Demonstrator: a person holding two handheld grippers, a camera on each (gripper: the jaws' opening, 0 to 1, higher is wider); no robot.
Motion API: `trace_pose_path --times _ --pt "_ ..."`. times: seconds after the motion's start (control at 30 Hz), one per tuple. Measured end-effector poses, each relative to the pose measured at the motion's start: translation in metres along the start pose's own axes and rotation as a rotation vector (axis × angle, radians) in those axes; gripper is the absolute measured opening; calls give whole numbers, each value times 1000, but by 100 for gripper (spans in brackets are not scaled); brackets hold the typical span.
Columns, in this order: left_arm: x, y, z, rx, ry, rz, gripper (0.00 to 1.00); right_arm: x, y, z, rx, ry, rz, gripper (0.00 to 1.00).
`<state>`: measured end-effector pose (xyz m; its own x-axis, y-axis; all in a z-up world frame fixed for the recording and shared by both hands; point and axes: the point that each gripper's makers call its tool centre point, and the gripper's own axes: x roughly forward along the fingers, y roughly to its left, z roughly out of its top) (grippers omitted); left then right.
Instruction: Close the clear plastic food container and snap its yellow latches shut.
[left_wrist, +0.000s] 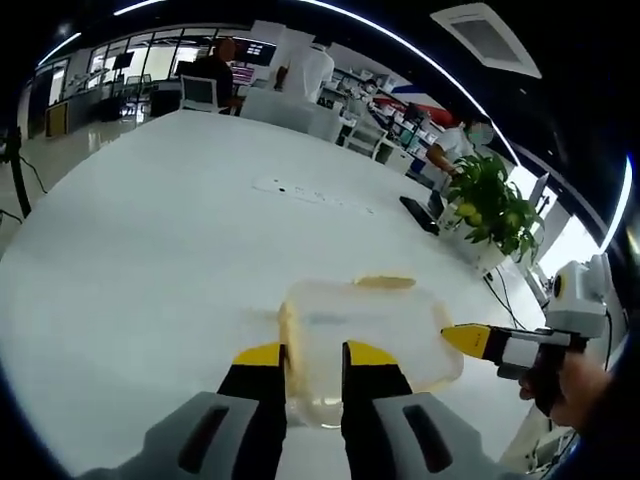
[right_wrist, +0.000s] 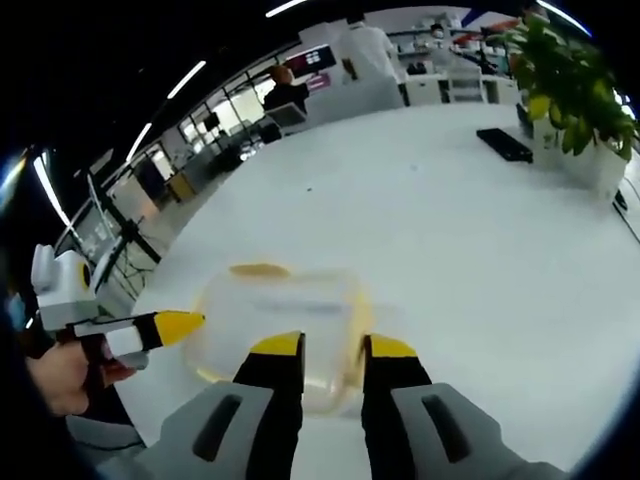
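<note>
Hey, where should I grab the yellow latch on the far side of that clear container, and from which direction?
Probably take the far latch by its free outer edge, reaching over the container from above. It lies flat along the rim, so a sideways approach offers little to pinch.

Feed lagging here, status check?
Both grippers open, flanking the clear food container. Lid on; yellow latch state unclear. White table unobstructed nearby.

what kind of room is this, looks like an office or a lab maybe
Probably an open-plan office or lab workspace: a large white table with a potted plant, a keyboard beside it, and people at desks with monitors and shelving in the background.
</note>
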<state>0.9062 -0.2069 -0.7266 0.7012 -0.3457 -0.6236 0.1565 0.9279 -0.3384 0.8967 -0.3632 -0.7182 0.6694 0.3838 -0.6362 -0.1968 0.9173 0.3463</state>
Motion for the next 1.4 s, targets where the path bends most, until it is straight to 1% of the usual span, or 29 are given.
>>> trace_pose_path --times 0.1,0.17,0.2,0.23,0.33,0.43,0.5,0.6,0.73,0.8,0.87,0.9,0.97,1.03,1.1,1.13,1.27,1.4 --pt "0 2 1 -19 3 -13 14 0 -1 -1 12 -4 8 20" --pt "-1 0 1 -13 -6 -18 15 0 0 -1 21 -11 11 21" --pt "-1 -1 2 3 -9 -19 16 1 0 -1 21 -12 13 22" --pt "-1 -6 0 84 9 -53 21 2 1 -1 7 -8 24 23" --pt "0 -11 -2 130 16 -56 28 3 6 -3 -20 9 30 27" --pt "-1 -8 2 132 9 -64 27 2 10 0 -46 -3 25 29" --pt "-2 -7 5 170 3 -73 26 1 12 2 -55 -5 27 30" --pt "-4 -9 15 241 -20 -84 26 2 11 5 -78 -8 26 29" --pt "-4 -8 14 296 4 -95 28 1 13 8 -94 -10 29 29" --pt "-4 -9 15 330 3 -102 29 -1 14 11 -110 -15 29 29" --pt "-4 -10 17 360 2 -109 29 -2 17 14 -128 -19 38 26" --pt "-5 -11 18 383 0 -114 29 -2 19 15 -152 -20 41 25" --pt "-4 -13 19 405 2 -126 30 -1 20 19 -172 -26 47 25" --pt "-5 -16 20 440 5 -134 30 1 22 21 -170 -31 59 25" --pt "-5 -18 21 457 10 -146 30 2 25 22 -172 -34 68 25" --pt "-5 -21 21 476 15 -157 30 3 24 23 -175 -32 72 25" --pt "-4 -23 18 524 31 -168 30 7 27 22 -189 -22 87 24" --pt "-4 -25 20 571 29 -178 30 11 31 22 -197 -12 112 23"
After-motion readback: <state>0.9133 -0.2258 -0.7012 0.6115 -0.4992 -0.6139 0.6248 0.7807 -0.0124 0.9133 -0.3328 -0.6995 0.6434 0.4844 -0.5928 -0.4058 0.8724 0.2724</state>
